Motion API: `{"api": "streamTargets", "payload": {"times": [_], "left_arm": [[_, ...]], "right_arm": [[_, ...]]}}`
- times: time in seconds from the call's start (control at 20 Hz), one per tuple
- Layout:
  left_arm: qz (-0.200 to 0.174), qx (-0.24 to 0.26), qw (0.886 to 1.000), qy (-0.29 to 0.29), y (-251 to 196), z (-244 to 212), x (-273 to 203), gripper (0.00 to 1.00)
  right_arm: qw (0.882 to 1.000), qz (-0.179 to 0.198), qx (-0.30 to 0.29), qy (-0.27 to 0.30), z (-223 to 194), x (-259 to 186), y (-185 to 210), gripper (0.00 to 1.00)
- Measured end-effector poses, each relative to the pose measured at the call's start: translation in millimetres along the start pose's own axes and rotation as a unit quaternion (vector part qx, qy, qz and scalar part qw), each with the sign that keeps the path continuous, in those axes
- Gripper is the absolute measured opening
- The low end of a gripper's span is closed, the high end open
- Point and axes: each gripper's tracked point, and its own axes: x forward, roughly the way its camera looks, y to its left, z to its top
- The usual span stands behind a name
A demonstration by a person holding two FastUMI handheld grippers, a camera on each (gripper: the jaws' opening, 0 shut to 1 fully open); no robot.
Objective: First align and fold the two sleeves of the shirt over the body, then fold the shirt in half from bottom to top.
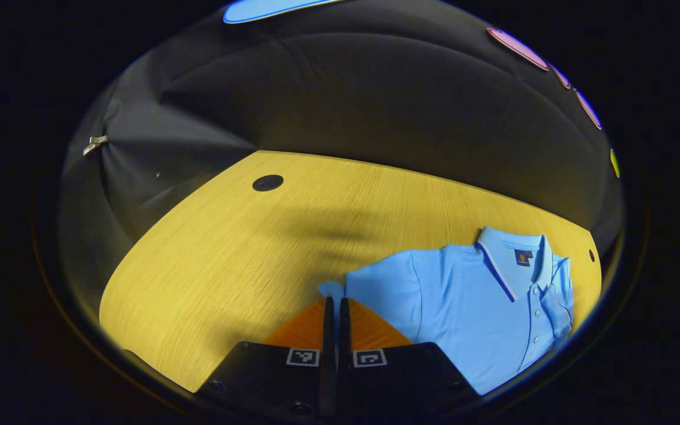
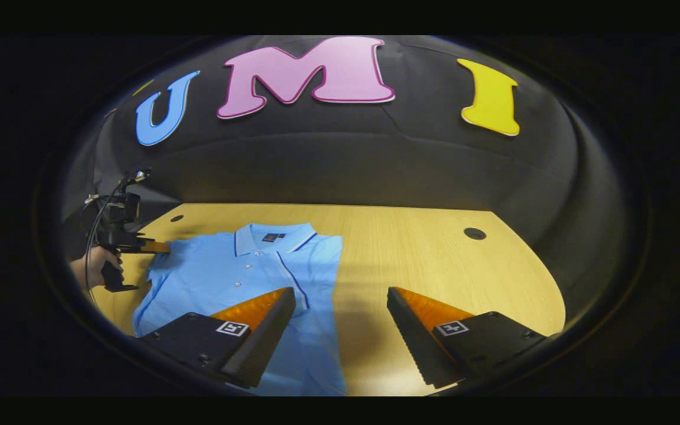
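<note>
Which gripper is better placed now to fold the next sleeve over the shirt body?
Left, probably. The left gripper is closed at the sleeve edge of the shirt. The right gripper is open above the side already folded in, holding nothing.

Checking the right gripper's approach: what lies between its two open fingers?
In the right gripper view, bare table and the shirt edge.

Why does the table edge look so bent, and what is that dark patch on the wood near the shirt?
Left gripper view: the fisheye lens bows the table edge; the dark smear behind the shirt looks like a soft shadow, its source unclear. Right gripper view: the far table edge is only slightly bent, the light is even, the shirt is sharp, and the left gripper is small at the rim.
</note>
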Motion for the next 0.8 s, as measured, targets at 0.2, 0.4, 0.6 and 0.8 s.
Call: {"api": "streamTargets", "payload": {"times": [0.2, 0.4, 0.6, 0.8], "left_arm": [[-0.035, 0.028, 0.998, -0.038, -53, 34, -31, 0.06], [-0.089, 0.038, 0.994, -0.059, -131, 43, -56, 0.06], [-0.158, 0.015, 0.986, -0.056, -194, 24, -73, 0.26], [-0.162, 0.021, 0.985, -0.057, -180, 10, -96, 0.85]], "right_arm": [[1.0, -0.015, 0.0, 0.005, -10, -9, -15, 0.98], [1.0, -0.021, 0.017, 0.001, -11, -22, -19, 0.98], [0.999, -0.037, -0.006, -0.015, -13, -39, -30, 0.95], [0.999, -0.044, 0.012, -0.011, -29, -65, -27, 0.98]]}}
